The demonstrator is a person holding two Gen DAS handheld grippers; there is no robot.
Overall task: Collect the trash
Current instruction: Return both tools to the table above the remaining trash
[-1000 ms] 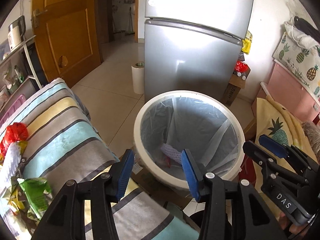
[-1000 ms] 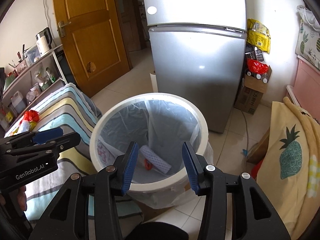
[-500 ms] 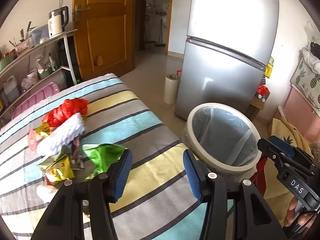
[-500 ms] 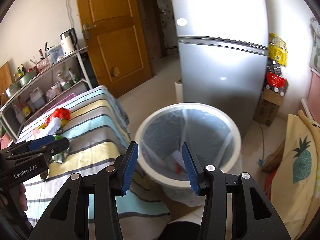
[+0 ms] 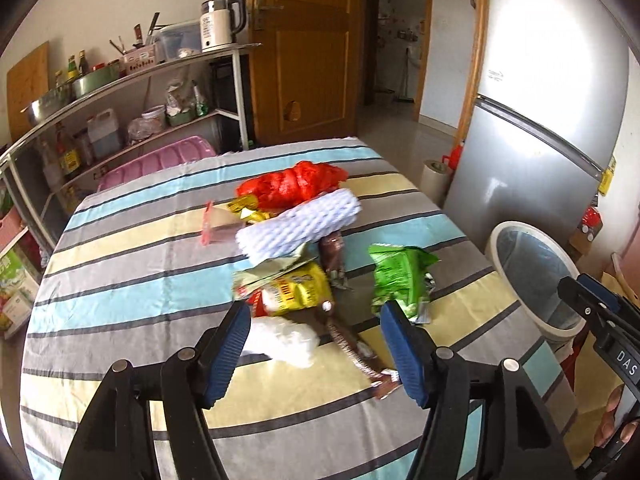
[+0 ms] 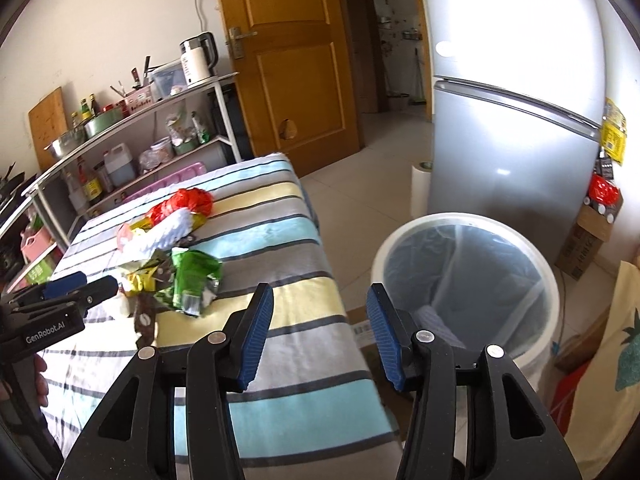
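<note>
Currently, inventory of trash run, partway done by the look of it:

- Left tool (image 5: 314,346): jaws apart and opening, nothing btwn them, hovering over near edge of the pile. Not gripping anything.
- Right tool (image 6: 316,330): jaws apart and opening, empty, aimed at the gap btwn worktop edge and bin.
- Worktop (image 5: 132,264): striped cloth cover, pile sits approx centre.
- Pile, left view, clock positions from pile centre:
  - red plastic bag (image 5: 292,186), 12 o'clock, far end.
  - white foam net sleeve (image 5: 298,230), just below the red bag, touching it.
  - pink clear packet (image 5: 216,226), 10 o'clock.
  - yellow snack wrapper (image 5: 298,292), 6 o'clock.
  - green snack bag (image 5: 400,280), 4 o'clock, slightly apart from the rest.
  - white crumpled wad (image 5: 284,338), 7 o'clock, nearest left tool.
  - brown wrapper strip (image 5: 352,348), 5 o'clock, lying flat.
- Bin (image 6: 552,280): white, lined w/ clear bag, on floor at worktop's 3 o'clock. Holds at least one pale item at bottom, so some trash is in already.

Status: est. early-to-mid. Approx seven pcs left on worktop; next pick likely white wad or green bag.
</note>
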